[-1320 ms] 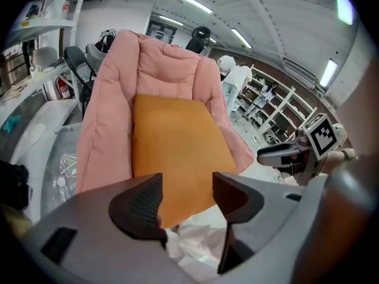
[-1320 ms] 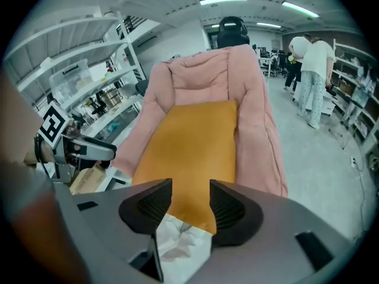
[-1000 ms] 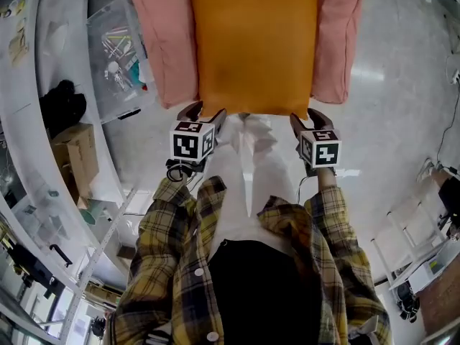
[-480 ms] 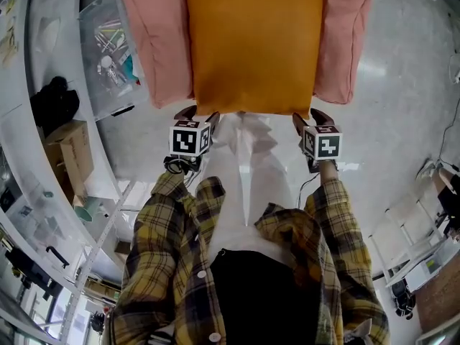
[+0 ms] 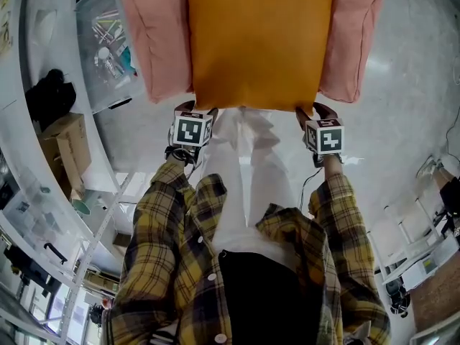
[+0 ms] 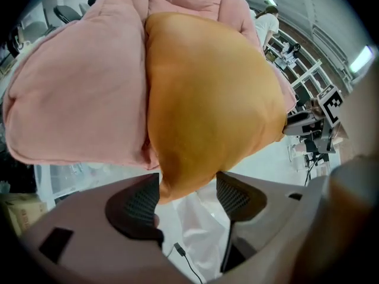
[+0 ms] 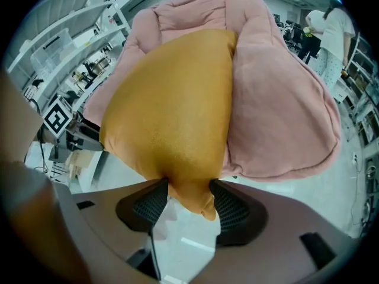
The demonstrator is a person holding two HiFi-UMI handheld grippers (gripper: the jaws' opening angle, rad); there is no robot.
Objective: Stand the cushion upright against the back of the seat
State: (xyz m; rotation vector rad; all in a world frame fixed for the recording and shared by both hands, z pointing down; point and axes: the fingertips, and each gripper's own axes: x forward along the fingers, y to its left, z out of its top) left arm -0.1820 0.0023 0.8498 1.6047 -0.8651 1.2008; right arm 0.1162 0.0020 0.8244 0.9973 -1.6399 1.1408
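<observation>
step in hand: taking hold, lift not begun. The orange square fabric cushion (image 5: 255,42) lies flat down the middle of the pink plush padded seat (image 5: 154,42), with pink padding showing on both sides and its near edge poking out over the seat's front. The left claw (image 6: 186,194) points steeply down at the near-left corner: jaws apart, corner between them, fabric against one pad and a gap at the other, so no grip. The right claw (image 7: 189,205) is at the near-right corner: its jaws have just been opening and stand wide. The corner tip fills the gap and brushes both pads, but I read it as open round the corner, not clamped.

Next, my read: close both claws on the corners, deep enough to catch filling and not just cover, then raise the near edge so the cushion tips up toward the back of the seat (image 7: 189,13). Risk: shallow bite slips off the soft corner, or uneven lift twists it
</observation>
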